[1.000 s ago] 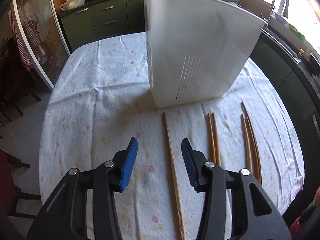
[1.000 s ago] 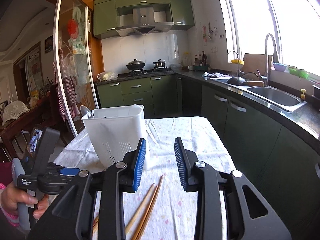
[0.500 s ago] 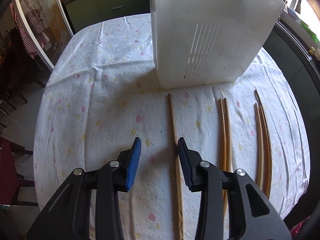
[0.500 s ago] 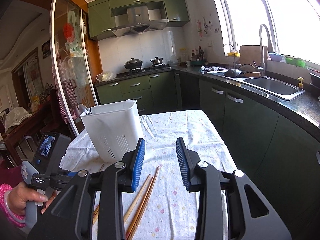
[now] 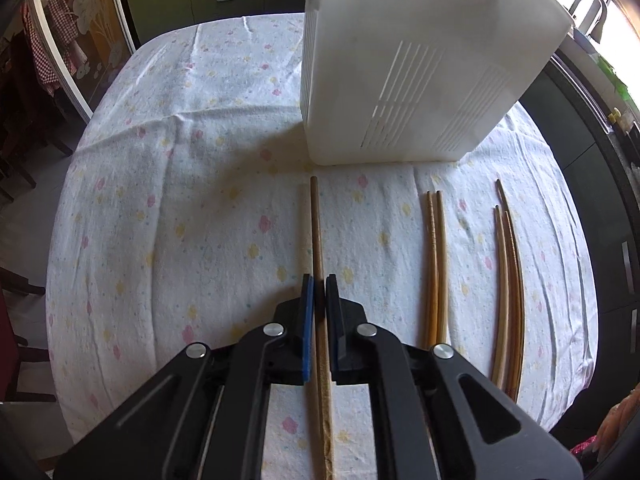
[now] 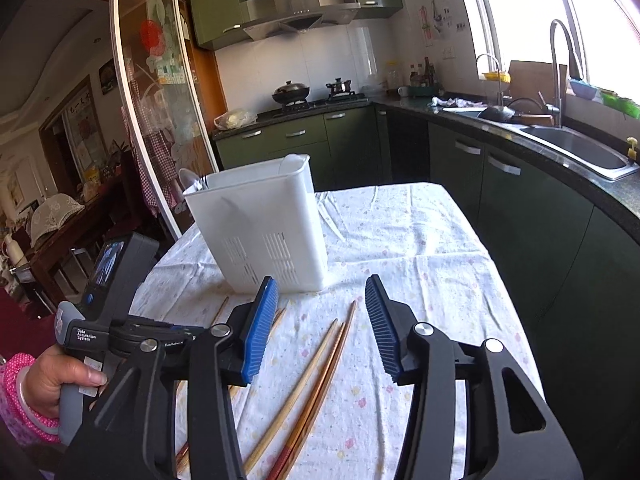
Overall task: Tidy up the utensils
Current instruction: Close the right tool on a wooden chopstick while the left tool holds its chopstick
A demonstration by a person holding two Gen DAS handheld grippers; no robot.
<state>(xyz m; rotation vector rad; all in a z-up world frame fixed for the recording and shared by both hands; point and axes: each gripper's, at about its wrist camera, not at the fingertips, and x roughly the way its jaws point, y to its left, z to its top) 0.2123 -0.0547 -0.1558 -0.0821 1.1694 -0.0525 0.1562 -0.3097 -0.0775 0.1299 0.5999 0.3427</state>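
Observation:
My left gripper (image 5: pixel 319 284) is shut on a single brown chopstick (image 5: pixel 316 224) that lies on the flowered tablecloth and points toward the white utensil holder (image 5: pixel 416 64). A pair of chopsticks (image 5: pixel 434 256) lies to its right, and three more chopsticks (image 5: pixel 508 280) farther right. My right gripper (image 6: pixel 320 316) is open and empty, held above the three chopsticks (image 6: pixel 320 368). The white holder (image 6: pixel 260 228) stands beyond it with a spoon handle (image 6: pixel 188 180) sticking out.
The table (image 5: pixel 168 168) is oval, with edges close on the left and right. Dark green cabinets and a sink counter (image 6: pixel 560 148) run along the right side. The left gripper's handle and the hand holding it (image 6: pixel 76 364) show at lower left of the right wrist view.
My left gripper has moved forward and down and closed on the single chopstick. My right gripper has stayed open and tilted down slightly toward the table.

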